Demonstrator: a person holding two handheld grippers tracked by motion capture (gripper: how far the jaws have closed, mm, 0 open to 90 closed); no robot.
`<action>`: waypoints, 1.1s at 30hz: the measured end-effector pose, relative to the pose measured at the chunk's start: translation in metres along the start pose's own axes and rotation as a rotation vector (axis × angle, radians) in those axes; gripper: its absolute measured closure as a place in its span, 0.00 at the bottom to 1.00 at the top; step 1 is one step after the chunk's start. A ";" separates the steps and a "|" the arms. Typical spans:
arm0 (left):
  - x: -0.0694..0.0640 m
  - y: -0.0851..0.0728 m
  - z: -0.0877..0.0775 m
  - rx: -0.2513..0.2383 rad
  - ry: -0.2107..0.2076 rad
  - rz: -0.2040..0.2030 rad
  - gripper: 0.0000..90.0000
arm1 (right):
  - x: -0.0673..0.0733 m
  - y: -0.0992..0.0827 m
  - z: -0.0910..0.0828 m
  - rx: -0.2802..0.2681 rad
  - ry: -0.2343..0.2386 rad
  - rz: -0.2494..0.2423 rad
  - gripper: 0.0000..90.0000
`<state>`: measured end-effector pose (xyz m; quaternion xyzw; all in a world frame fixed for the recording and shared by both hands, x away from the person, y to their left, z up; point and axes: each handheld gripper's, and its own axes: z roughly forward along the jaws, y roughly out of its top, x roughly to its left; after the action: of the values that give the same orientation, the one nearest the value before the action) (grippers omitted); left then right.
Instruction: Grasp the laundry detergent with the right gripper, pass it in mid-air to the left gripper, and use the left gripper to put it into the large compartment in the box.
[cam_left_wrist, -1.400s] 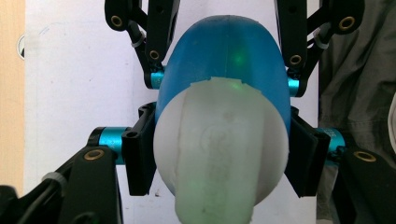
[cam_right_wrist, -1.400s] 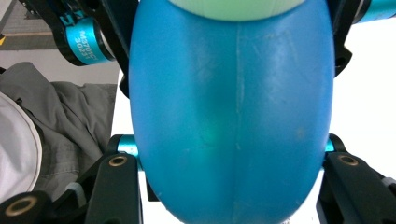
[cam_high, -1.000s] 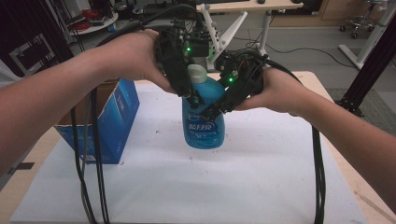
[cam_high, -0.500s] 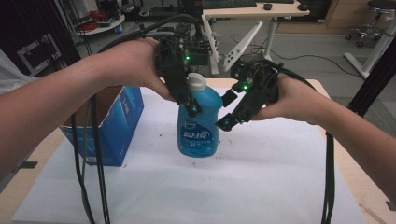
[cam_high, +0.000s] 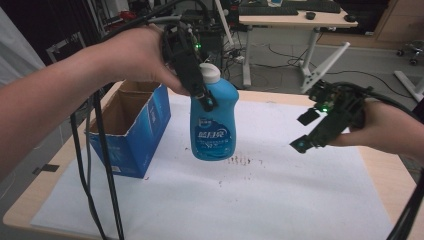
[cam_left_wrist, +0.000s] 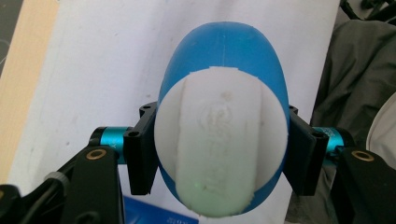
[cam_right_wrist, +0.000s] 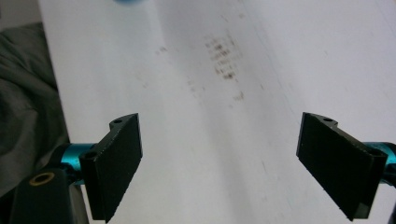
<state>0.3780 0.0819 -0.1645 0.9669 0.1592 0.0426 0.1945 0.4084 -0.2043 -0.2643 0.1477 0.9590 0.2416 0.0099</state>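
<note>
A blue detergent bottle (cam_high: 215, 127) with a white cap (cam_high: 210, 73) stands upright over the white sheet, and I cannot tell whether its base touches. My left gripper (cam_high: 206, 100) is shut on its neck from above. In the left gripper view the black jaws press both sides of the bottle (cam_left_wrist: 224, 51) just under the cap (cam_left_wrist: 219, 149), with the left gripper (cam_left_wrist: 219, 154) centred on it. My right gripper (cam_high: 306, 131) is off to the bottle's right. Its jaws have just been opening, and the right gripper (cam_right_wrist: 219, 135) has nothing between them, only the sheet below.
An open blue cardboard box (cam_high: 132, 125) stands at the table's left, close to the bottle. The white sheet (cam_high: 250, 200) covers most of the wooden table (cam_high: 382, 165) and has small brown stains (cam_high: 242, 161) near the bottle's base. Black cables (cam_high: 95, 165) hang from the left hand.
The right gripper has let go of the bottle, opened its jaws and drawn away to the right. The left gripper keeps hold of the bottle and has raised it slightly.
</note>
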 end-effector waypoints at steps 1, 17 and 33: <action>0.002 -0.003 -0.003 -0.003 0.006 -0.016 0.43 | -0.002 -0.003 -0.001 0.007 -0.006 0.008 0.15; 0.028 -0.059 -0.077 -0.084 0.182 -0.313 0.43 | -0.029 -0.035 -0.025 -0.057 -0.030 0.140 0.15; 0.050 -0.120 -0.113 -0.059 0.337 -0.506 0.43 | -0.046 -0.049 -0.024 -0.044 -0.054 0.195 0.15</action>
<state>0.3741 0.2442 -0.1059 0.8698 0.4238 0.1573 0.1978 0.4362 -0.2692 -0.2680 0.2465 0.9339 0.2585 0.0154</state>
